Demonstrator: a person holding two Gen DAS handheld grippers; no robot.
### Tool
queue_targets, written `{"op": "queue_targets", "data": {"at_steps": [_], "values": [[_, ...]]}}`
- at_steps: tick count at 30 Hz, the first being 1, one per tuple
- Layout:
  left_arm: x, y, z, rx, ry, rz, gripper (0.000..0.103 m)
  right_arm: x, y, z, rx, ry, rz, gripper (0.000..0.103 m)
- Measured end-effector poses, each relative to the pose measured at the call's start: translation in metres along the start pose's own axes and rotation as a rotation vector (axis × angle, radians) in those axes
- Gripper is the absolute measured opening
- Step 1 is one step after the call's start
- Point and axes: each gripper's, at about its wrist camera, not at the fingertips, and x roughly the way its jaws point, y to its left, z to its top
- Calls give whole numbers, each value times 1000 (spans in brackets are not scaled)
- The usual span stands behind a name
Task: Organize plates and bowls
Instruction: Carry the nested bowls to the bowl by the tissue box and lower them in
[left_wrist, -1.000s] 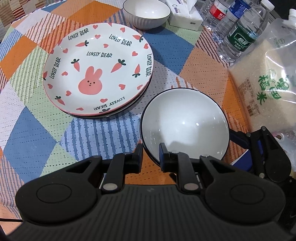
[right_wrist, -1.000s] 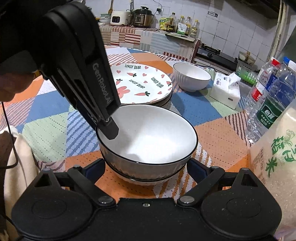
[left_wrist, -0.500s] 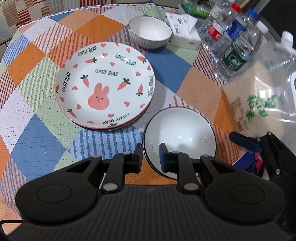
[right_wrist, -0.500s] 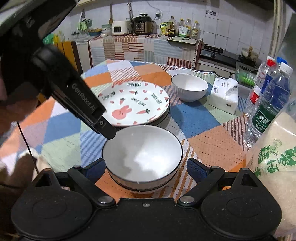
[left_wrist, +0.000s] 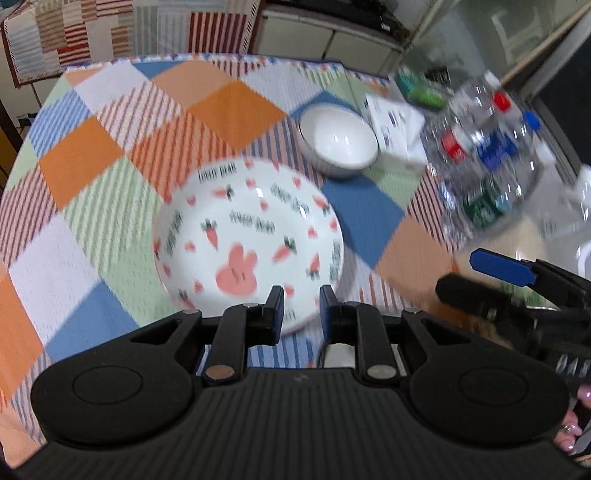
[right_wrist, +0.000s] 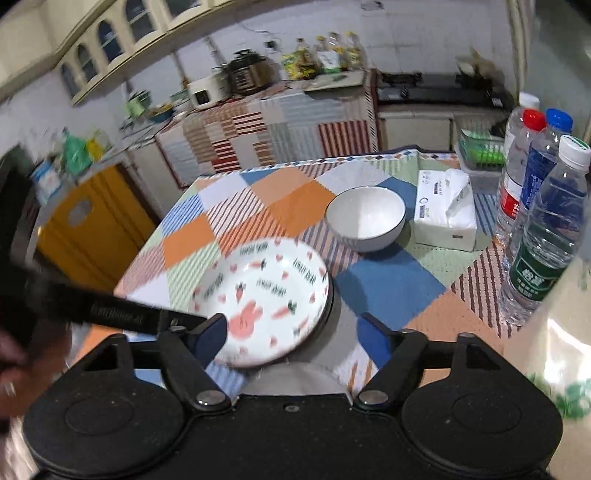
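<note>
Both tools (left_wrist: 301, 308) (right_wrist: 295, 334) empty — jaws apart.

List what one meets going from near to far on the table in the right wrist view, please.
White rabbit-and-carrot plate → white dark-rimmed bowl → green plastic basket.

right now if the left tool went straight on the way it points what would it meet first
Most likely the near rim of the bunny plate, which lies directly ahead of the left tool. Blur makes depth unclear; beyond it stands the white bowl.
</note>
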Motion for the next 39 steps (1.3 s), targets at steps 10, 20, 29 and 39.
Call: {"op": "queue_targets", "data": {"at_steps": [10, 20, 29, 39], "values": [[34, -1, 65, 67, -102, 41, 56, 68, -47, 69, 275, 92, -1, 71], [104, -11, 105, 155, -123, 2, 56, 148, -92, 84, 466, 84, -81, 60], [151, 1, 120, -12, -188, 27, 54, 200, -96, 73, 388, 62, -230, 43], [174, -3, 117, 4, -151, 17, 27, 203, -117, 61, 422, 47, -230, 11]]}}
